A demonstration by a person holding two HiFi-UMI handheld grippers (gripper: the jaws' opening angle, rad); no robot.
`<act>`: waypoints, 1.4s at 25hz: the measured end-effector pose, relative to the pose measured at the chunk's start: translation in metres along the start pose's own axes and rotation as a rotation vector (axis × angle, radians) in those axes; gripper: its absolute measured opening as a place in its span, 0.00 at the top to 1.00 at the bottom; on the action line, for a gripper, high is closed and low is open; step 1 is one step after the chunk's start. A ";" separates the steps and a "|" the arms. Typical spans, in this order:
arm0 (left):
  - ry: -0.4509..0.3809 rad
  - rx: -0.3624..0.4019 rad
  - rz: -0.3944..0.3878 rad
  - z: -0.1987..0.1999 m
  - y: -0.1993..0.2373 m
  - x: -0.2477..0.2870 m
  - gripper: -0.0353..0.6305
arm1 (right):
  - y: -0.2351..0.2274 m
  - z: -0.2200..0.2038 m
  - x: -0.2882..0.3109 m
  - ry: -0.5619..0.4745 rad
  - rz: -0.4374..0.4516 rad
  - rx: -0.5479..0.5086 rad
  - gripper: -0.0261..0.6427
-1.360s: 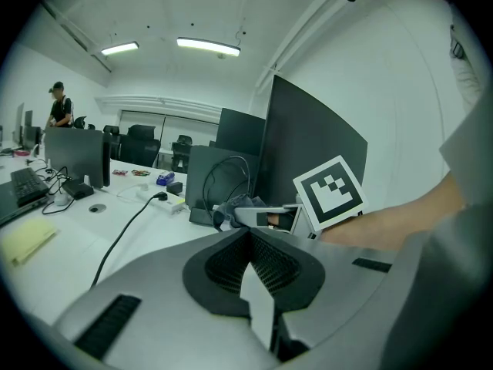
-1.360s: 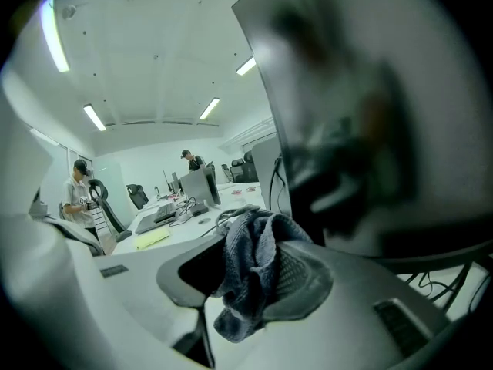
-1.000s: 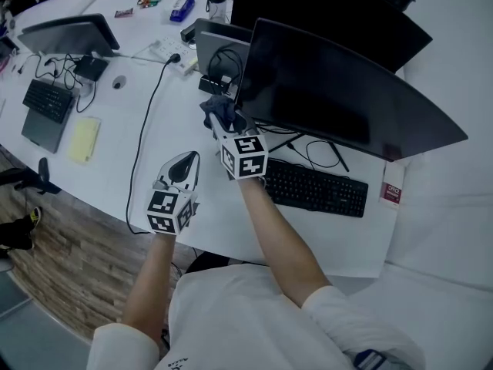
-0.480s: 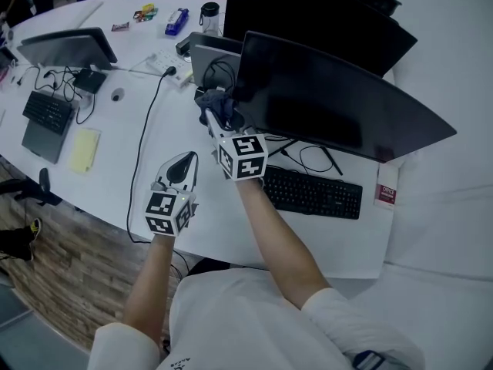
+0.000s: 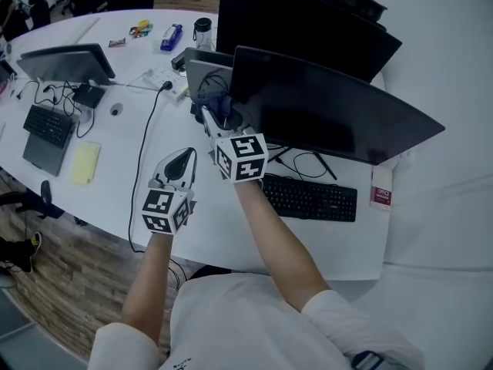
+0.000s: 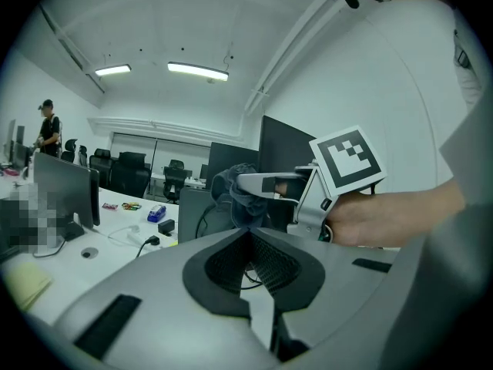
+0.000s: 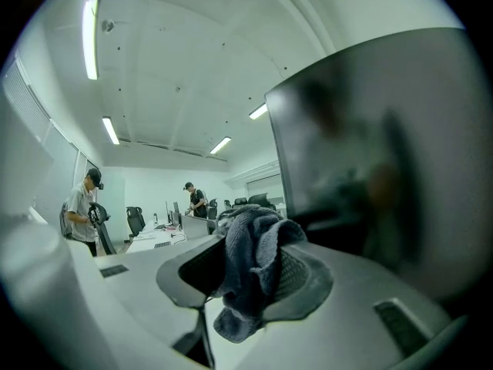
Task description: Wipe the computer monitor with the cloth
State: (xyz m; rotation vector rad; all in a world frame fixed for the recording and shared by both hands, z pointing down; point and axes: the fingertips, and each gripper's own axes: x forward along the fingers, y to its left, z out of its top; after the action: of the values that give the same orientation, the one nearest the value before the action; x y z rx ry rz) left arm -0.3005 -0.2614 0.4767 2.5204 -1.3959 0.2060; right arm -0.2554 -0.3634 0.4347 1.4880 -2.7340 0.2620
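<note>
Head view: the right gripper squeezes the crumpled dark blue cloth beside the wide black monitor, upper middle of the frame. The left gripper is closed and empty. A hard push might tip the monitor.

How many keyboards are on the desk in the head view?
2. One keyboard lies just in front of the curved monitor. The other keyboard sits at the far left of the desk. More could be hidden behind the monitors.
</note>
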 end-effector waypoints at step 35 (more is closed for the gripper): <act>-0.136 0.066 -0.083 0.081 -0.033 -0.005 0.93 | 0.016 0.185 -0.039 -0.281 0.013 -0.017 0.72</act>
State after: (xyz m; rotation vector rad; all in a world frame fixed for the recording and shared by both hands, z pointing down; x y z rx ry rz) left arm -0.2751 -0.2640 0.3933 2.6847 -1.3502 0.0667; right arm -0.2355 -0.3515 0.2461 1.6155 -2.9490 0.0310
